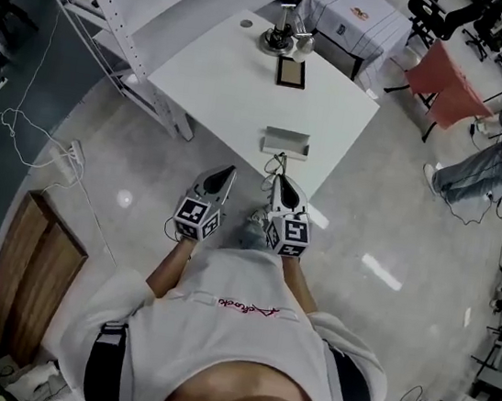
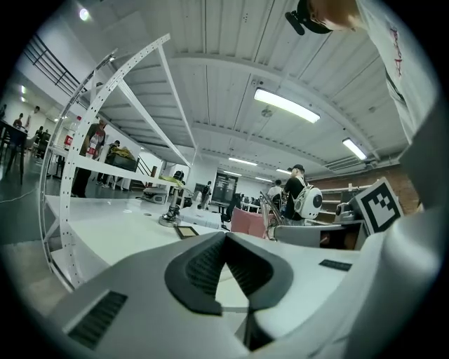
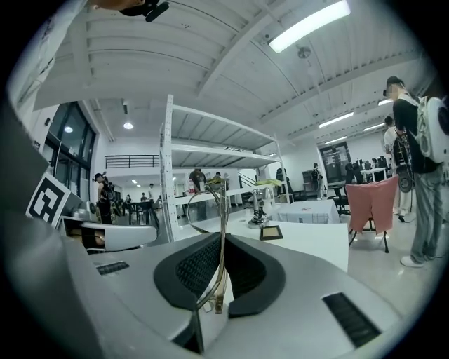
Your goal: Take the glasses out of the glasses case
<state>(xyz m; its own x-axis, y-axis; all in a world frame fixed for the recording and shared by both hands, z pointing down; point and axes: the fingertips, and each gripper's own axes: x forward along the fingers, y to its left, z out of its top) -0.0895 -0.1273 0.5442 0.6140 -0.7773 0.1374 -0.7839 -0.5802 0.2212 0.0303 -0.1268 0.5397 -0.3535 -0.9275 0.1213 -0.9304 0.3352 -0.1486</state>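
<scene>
- One thin temple of the glasses (image 3: 222, 200) sits clamped in the right gripper (image 3: 223, 240), off the counter's (image 1: 222, 80) near edge.
- Left gripper (image 2: 226, 237) beside it is closed, empty.
- Glasses case (image 1: 286, 142) lies at that near edge.

Bare table (image 1: 240, 82) around glasses case (image 1: 286, 142)

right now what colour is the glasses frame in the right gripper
The glasses are thin gold wire, clearest in the right gripper view.

glasses (image 3: 222, 210): your pair is thin gold wire.
glasses case (image 1: 287, 142): pale grey.
table (image 1: 222, 80): white.
your left gripper (image 2: 226, 242), right gripper (image 3: 219, 273): grey, black pads (image 2: 203, 270), black-and-white marker cubes (image 1: 197, 218).
</scene>
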